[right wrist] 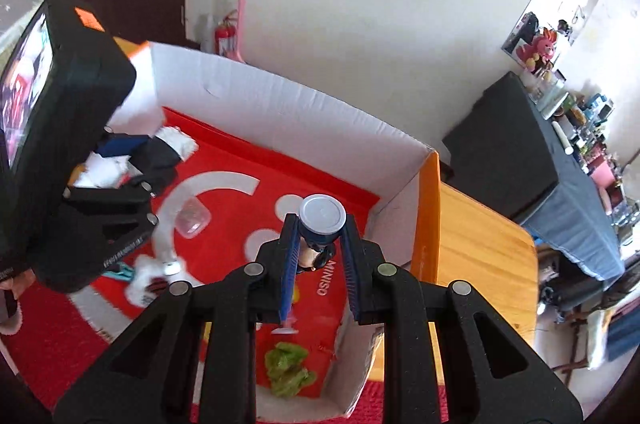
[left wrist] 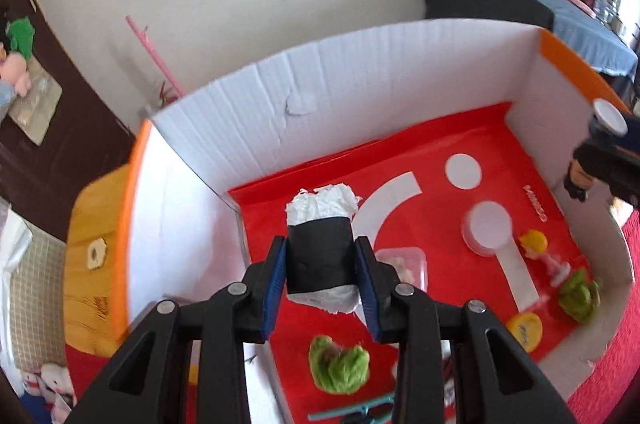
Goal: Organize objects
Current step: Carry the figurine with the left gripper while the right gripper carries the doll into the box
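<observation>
- Grip on the left: the left gripper [left wrist: 321, 266] has its blue ribbed pads clenched on a black-wrapped cylinder with white fluffy stuffing at both ends [left wrist: 320, 252], held above the red floor of the white corrugated cardboard box with orange edges [left wrist: 248, 91].
- That cylinder looks light and soft; the stuffing would likely squash or shed, so the firmer black band in the middle is my pick for a hold, and the pads sit on it.
- Below, on the box floor, lie a fuzzy green clump [left wrist: 339, 370], a clear plastic lidded tub [left wrist: 404, 266], a white round-capped container [left wrist: 486, 230], a yellow disc [left wrist: 525, 331] and a blonde figurine on a clear base [left wrist: 542, 256].
- On the right, the right gripper [right wrist: 320, 252] is clamped on a small dark-clothed figurine under a grey round cap [right wrist: 322, 220], over the box's right side near its wall.
- The figurine seems hard, smooth plastic, light, perhaps slippery; gripping its body below the cap, as now, seems safest.
</observation>
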Available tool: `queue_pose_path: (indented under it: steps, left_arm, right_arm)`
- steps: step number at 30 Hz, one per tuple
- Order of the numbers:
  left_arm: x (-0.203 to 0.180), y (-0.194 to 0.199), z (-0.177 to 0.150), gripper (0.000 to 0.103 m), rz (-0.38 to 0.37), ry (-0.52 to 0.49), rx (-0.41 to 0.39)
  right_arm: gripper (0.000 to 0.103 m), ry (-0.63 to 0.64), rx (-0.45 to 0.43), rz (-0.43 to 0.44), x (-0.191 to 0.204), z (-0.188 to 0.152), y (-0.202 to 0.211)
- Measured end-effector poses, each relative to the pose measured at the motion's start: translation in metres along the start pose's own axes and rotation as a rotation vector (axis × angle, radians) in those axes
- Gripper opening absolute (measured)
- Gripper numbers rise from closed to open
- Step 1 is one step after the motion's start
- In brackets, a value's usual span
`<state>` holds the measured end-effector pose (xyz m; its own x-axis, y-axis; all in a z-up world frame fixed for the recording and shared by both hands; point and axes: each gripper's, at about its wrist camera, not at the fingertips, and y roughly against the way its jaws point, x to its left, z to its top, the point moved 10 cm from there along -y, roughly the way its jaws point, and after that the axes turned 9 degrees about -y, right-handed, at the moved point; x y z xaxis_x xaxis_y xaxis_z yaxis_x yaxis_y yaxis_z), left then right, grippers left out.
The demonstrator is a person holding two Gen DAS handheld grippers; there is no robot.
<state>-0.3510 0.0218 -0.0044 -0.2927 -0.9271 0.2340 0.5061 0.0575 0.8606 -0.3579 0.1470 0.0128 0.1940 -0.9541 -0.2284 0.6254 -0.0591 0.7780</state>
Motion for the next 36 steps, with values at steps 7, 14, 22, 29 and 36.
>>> queue_pose_path:
  steps: [7, 14, 22, 29, 36]
  left_arm:
    - [-0.006, -0.017, -0.002, 0.035, 0.014, -0.006, 0.052]
    - [0.006, -0.026, -0.01, 0.035, -0.012, 0.059, 0.09]
    - [0.001, -0.028, -0.015, 0.035, -0.043, 0.088, 0.103]
    - [-0.001, -0.029, -0.023, 0.035, -0.1, 0.127, 0.1]
    - [-0.003, -0.029, -0.03, 0.035, -0.127, 0.14, 0.095]
  right_arm:
    - [0.019, 0.055, 0.081, -0.068, 0.001, -0.002, -0.025]
    - [0.019, 0.093, 0.149, -0.125, 0.004, -0.006, -0.049]
    - [0.019, 0.133, 0.223, -0.18, 0.007, -0.009, -0.078]
    - [0.019, 0.033, 0.263, -0.073, 0.012, -0.002, -0.098]
    - [0.019, -0.061, 0.302, 0.019, 0.016, -0.001, -0.114]
